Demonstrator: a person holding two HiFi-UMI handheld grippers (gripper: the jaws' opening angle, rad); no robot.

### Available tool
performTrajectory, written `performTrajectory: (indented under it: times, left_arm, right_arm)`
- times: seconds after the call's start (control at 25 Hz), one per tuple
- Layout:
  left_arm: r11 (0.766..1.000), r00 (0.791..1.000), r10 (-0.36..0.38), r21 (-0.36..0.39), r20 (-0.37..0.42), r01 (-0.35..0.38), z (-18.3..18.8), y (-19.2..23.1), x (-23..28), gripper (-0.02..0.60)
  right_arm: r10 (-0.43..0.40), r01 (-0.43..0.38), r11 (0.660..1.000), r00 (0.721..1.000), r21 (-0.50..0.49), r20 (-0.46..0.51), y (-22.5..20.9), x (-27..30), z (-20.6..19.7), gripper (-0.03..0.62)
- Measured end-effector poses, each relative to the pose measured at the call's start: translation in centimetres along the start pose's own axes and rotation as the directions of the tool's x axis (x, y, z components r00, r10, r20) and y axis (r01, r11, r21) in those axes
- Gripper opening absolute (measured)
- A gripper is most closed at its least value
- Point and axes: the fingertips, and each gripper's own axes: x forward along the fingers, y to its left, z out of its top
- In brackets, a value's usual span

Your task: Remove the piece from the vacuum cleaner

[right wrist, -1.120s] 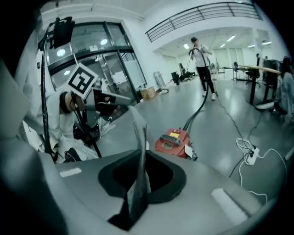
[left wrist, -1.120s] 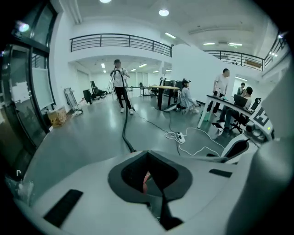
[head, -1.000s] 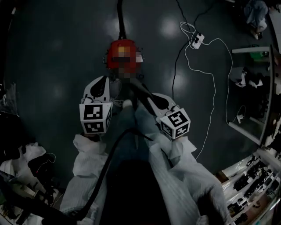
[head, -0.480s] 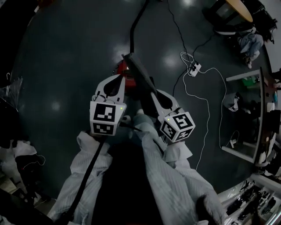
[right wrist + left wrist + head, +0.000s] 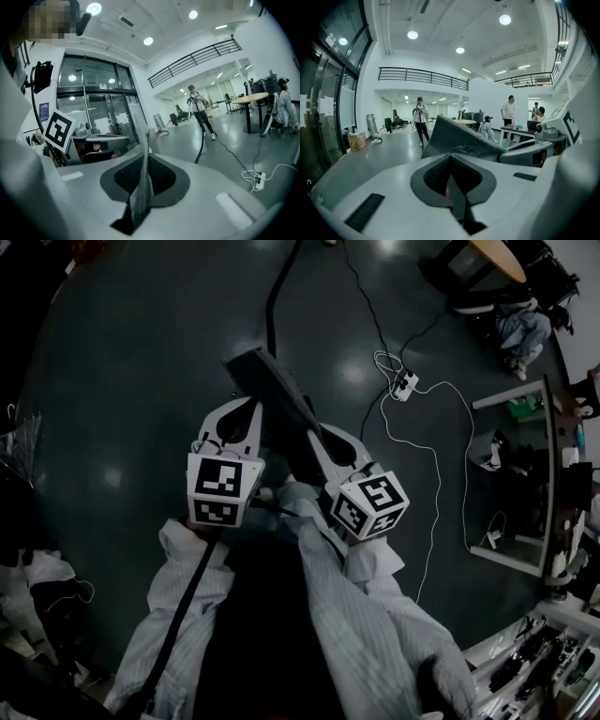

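Observation:
A flat dark-grey vacuum piece hangs slanted above the floor between my two grippers. My right gripper is shut on its near end. In the right gripper view the piece stands edge-on, pinched between the pads. My left gripper sits just left of the piece with its jaws together. In the left gripper view the piece rises right beyond the left gripper; a thin dark strip lies in the seam and I cannot tell what it is. The vacuum's black hose runs away up the floor. The cleaner's body is hidden.
A power strip with a white cable lies on the dark floor to the right. Glass-topped benches and cluttered shelves stand along the right edge. People stand far off in the hall in both gripper views.
Both grippers have risen with the grey piece, which now points up and left. The red cleaner body seen beneath them a second ago is out of sight.

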Motion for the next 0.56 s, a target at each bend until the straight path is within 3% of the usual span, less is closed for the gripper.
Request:
performTrajectory:
  times: [0.56]
  left_arm:
    - [1.000, 1.000, -0.022, 0.023, -0.002, 0.022, 0.15, -0.73, -0.45, 0.005]
  right_arm:
    - [0.001, -0.001, 1.000, 1.000, -0.015, -0.006, 0.87, -0.67, 0.12, 0.028]
